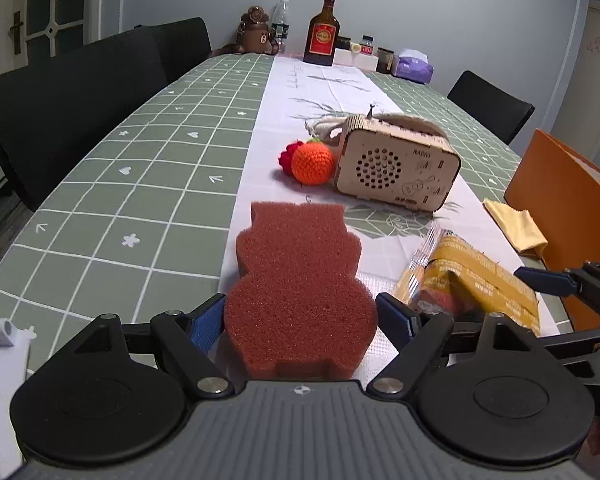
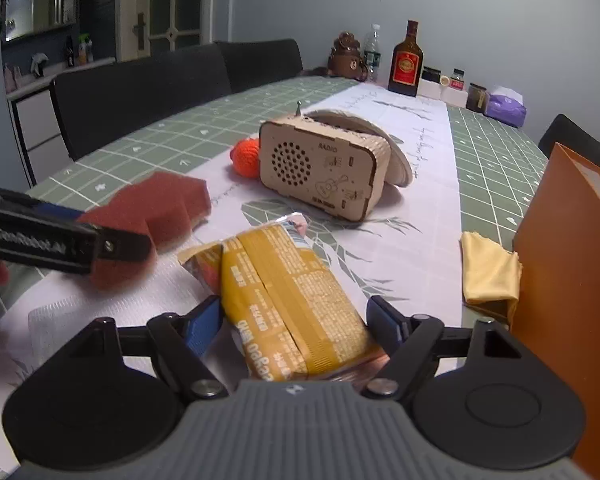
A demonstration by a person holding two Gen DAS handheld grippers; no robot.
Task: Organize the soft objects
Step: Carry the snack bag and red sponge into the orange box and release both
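Both soft things look freshly set down on the white runner [image 1: 260, 120], side by side. The left gripper [image 1: 300, 322] stands released around the porous, bear-shaped red sponge [image 1: 300, 280], its pads just off the foam. The right gripper [image 2: 294, 324] gapes around the crinkly yellow snack packet [image 2: 292, 296]. Next, each hand probably needs to back away cleanly and reach for the crocheted orange ball [image 1: 313, 162] beside the wooden radio [image 1: 396, 164].

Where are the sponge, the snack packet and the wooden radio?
sponge [image 1: 300, 304]: left wrist view, middle of its top face.
snack packet [image 2: 292, 296]: right wrist view, middle of the wrapper.
wooden radio [image 2: 320, 168]: right wrist view, front panel.
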